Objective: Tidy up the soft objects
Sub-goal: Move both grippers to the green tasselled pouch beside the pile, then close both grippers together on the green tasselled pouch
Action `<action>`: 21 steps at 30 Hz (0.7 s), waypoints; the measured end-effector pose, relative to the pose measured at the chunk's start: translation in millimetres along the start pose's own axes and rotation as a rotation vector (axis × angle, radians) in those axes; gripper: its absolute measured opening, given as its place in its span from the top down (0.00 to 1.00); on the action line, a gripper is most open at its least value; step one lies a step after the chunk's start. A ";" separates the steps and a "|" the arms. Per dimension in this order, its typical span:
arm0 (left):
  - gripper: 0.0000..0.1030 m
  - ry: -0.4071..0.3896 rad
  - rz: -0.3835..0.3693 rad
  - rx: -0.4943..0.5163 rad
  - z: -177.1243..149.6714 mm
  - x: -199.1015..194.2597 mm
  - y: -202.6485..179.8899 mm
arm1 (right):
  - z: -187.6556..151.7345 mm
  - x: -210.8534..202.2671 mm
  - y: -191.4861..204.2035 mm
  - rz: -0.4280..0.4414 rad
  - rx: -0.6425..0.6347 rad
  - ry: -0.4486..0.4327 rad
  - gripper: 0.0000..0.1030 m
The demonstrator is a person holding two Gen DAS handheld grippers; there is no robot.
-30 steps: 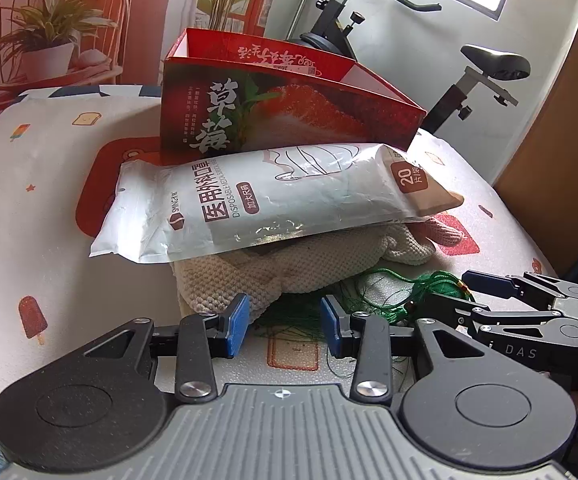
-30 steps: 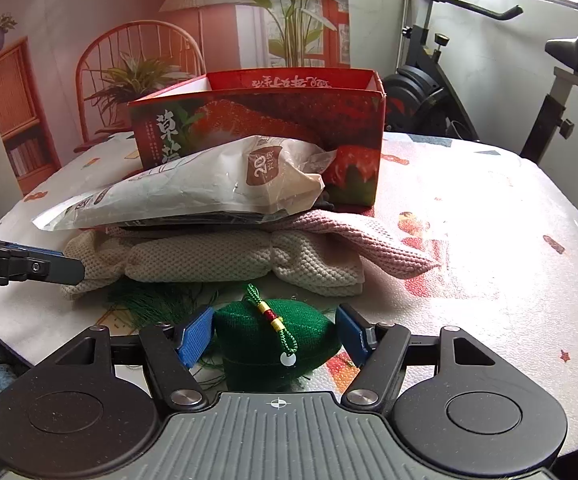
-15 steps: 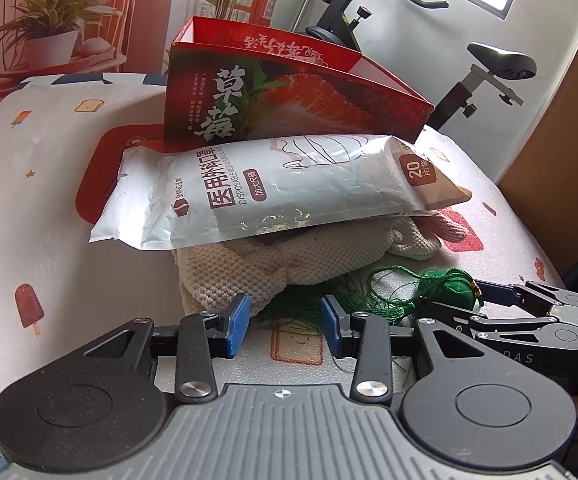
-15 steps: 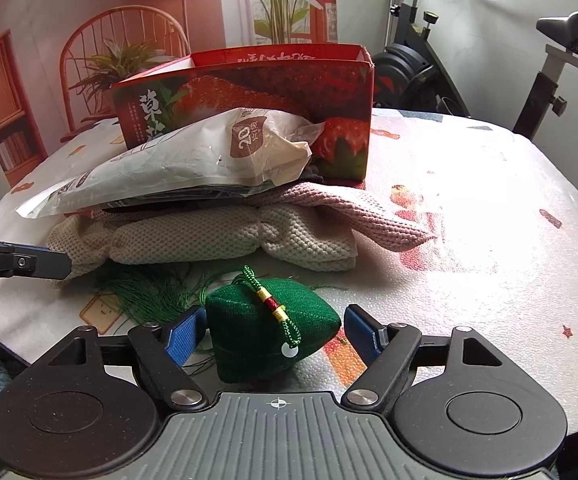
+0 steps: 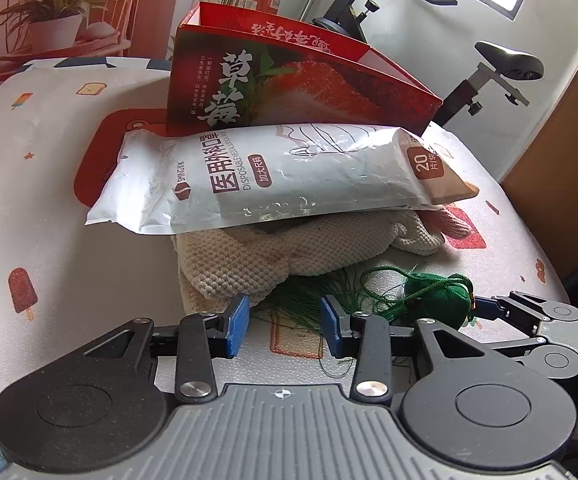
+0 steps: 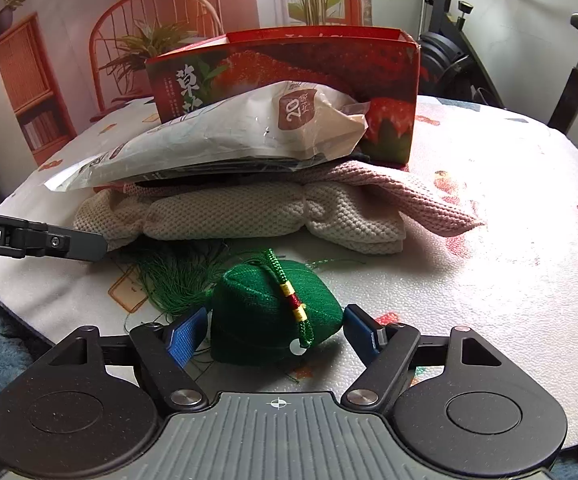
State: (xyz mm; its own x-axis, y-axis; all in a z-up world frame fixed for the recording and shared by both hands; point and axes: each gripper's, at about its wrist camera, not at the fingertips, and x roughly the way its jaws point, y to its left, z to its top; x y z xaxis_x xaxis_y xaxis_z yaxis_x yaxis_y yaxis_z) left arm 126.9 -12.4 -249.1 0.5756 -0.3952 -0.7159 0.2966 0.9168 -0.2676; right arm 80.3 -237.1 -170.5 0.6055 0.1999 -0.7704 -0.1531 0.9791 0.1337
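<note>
A green stuffed pouch [image 6: 265,304] with a beaded cord rests on the table, its green tassel [image 6: 173,276] spread out to the left. My right gripper [image 6: 275,330] is open, with the pouch between the blue pads and a small gap on each side. My left gripper [image 5: 285,320] is open and empty, pointing at the tassel [image 5: 313,292] and the cream knitted cloth [image 5: 273,256]. The pouch [image 5: 437,300] lies to its right. A white mask pack [image 5: 269,176] lies on top of the cloths. A pink knitted cloth [image 6: 421,196] sticks out from between them.
An open-topped red strawberry box [image 6: 289,64] stands right behind the pile. The table's white printed foam cover [image 6: 489,280] stretches off to the right. The left gripper's finger [image 6: 65,242] reaches in from the left edge. An exercise bike [image 5: 489,64] stands beyond the table.
My right jaws have spread apart and come off the green pouch, which now sits on the table between them. The left gripper has stayed put.
</note>
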 end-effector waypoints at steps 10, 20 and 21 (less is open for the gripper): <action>0.60 -0.019 0.015 -0.002 0.2 -3.8 -1.1 | -2.0 -13.1 -2.4 0.008 -0.004 -0.006 0.30; 0.60 -0.026 0.002 -0.001 -2.2 -5.8 -2.9 | -0.7 -18.0 -3.4 0.066 -0.013 -0.051 0.46; 0.60 -0.027 0.001 -0.002 -2.5 -6.0 -2.9 | 0.3 -16.0 -2.4 0.083 -0.020 -0.047 0.46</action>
State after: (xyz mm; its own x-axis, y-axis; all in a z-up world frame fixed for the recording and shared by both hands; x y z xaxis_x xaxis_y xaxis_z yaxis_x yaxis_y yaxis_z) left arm 120.7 -12.5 -245.6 0.5962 -0.3960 -0.6984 0.2943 0.9171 -0.2687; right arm 71.3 -242.7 -158.3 0.6261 0.2822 -0.7269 -0.2194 0.9583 0.1831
